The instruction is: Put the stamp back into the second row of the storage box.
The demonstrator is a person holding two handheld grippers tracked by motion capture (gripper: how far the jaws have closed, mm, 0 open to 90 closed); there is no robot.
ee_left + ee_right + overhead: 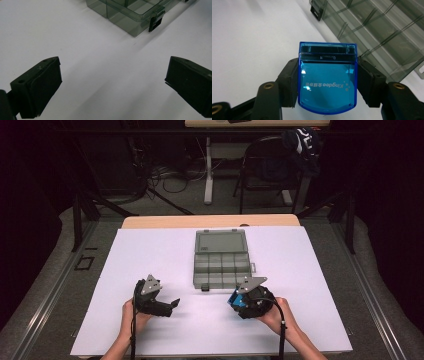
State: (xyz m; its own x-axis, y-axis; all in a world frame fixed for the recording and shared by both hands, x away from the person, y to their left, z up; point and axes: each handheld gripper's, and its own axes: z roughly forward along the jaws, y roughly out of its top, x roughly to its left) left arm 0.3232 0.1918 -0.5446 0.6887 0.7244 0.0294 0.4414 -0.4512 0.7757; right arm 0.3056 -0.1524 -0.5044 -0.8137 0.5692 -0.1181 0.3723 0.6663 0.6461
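Two grippers hover near worktop [150,245] front edge. Right gripper [327,77]: fingers [367,80] clamped on blue transparent box [327,82], held just off the front-right corner of compartment case [221,262]. Case sits mid-worktop, lid open toward rear edge. Left gripper [112,82]: fingers [40,85] spread, nothing betw. them, front-left of case.

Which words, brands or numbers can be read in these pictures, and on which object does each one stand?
"Kingdee": printed upside down in the right gripper view on the small blue translucent plastic case, clamped between the right gripper fingers.
A row of white characters beside it: too small to read.
The open grey transparent plastic compartment box: no text visible.
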